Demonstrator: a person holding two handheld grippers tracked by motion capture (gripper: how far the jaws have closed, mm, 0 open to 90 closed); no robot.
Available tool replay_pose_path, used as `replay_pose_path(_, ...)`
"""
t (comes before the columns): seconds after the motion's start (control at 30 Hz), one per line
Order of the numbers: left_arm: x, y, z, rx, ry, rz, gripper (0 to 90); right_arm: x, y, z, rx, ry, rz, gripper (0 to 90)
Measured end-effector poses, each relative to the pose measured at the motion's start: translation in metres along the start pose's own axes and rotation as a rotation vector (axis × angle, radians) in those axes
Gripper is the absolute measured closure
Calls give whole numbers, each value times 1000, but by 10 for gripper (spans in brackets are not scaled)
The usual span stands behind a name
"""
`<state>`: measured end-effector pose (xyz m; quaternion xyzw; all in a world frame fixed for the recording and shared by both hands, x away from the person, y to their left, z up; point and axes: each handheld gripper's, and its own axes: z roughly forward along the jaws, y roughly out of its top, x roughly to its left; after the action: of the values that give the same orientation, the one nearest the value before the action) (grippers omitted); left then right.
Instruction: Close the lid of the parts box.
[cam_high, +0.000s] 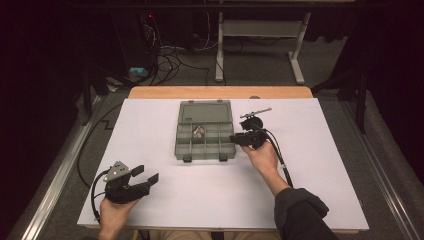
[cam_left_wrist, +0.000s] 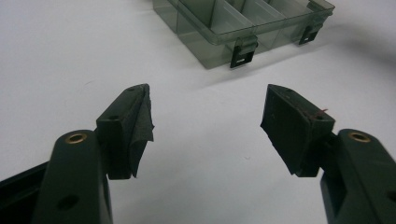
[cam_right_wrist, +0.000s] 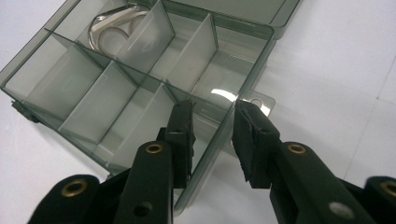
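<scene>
Straddling the side wall of the open compartment box (cam_right_wrist: 140, 88) mid-table, the right gripper (cam_right_wrist: 212, 135) has jaws narrowed but not yet pinching, the left gripper (cam_left_wrist: 205, 126) gapes empty; thin, stiff, slick plastic, probably light, best gripped at that wall

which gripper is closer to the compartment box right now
Right. The right gripper is at the compartment box, its jaws astride the box's side wall. The left gripper sits apart on the white sheet, nearer the person, jaws wide open.
</scene>
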<state>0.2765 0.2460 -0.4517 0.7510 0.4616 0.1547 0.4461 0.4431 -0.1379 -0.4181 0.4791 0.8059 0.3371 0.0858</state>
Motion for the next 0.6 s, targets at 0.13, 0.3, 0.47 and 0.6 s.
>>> replay_pose_path(0.13, 0, 0, 0, -3, -1, 1, 339, 1, 3, 4, 19, 0, 10, 687)
replay_pose_path(0.3, -1, 1, 3, -1, -28, -14, 340, 0, 6, 9, 43, 0, 21, 706)
replay_pose_path(0.47, -6, 2, 6, 11, -32, 8, 341, 0, 11, 10, 70, -15, 34, 728)
replay_pose_path(0.6, -5, 3, 7, 9, -38, -4, 340, -1, 12, 10, 75, -21, 52, 728)
